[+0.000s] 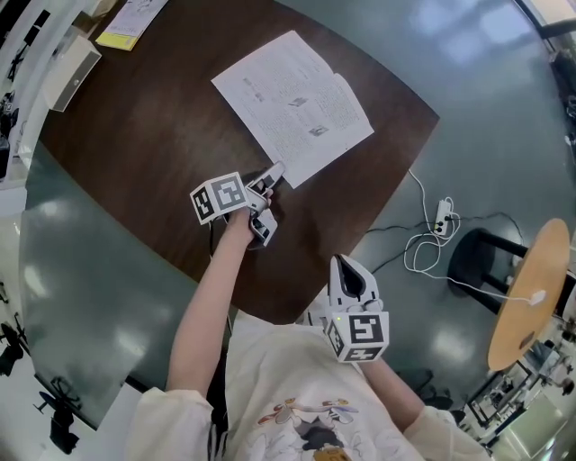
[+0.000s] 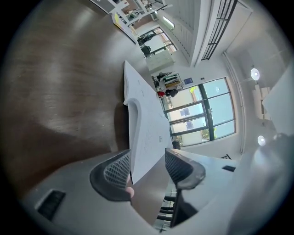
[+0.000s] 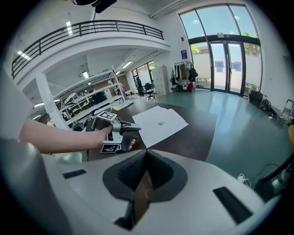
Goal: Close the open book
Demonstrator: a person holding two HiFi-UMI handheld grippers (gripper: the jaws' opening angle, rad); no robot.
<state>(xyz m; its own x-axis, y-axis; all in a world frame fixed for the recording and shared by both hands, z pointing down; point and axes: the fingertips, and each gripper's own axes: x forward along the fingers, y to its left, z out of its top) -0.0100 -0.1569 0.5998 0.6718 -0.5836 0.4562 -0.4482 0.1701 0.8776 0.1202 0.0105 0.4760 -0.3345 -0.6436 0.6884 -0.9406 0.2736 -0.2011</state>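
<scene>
The open book point(image 1: 292, 106) lies flat with its white pages up on the dark brown table point(image 1: 144, 135), toward the far right side. My left gripper point(image 1: 273, 173) stands open at the book's near corner. In the left gripper view the page's corner point(image 2: 144, 124) shows in the gap between the jaws point(image 2: 147, 165), and the pads do not press on it. My right gripper point(image 1: 340, 263) is shut and empty, held back over the table's near edge. The right gripper view point(image 3: 146, 158) shows the book point(image 3: 161, 121) and the left gripper point(image 3: 133, 129) ahead.
A yellow-edged leaflet point(image 1: 126, 22) and a pale box point(image 1: 72, 72) lie at the table's far left corner. On the floor to the right are a white cable with a power strip point(image 1: 441, 221), a black stool point(image 1: 481, 261) and a round wooden top point(image 1: 531, 288).
</scene>
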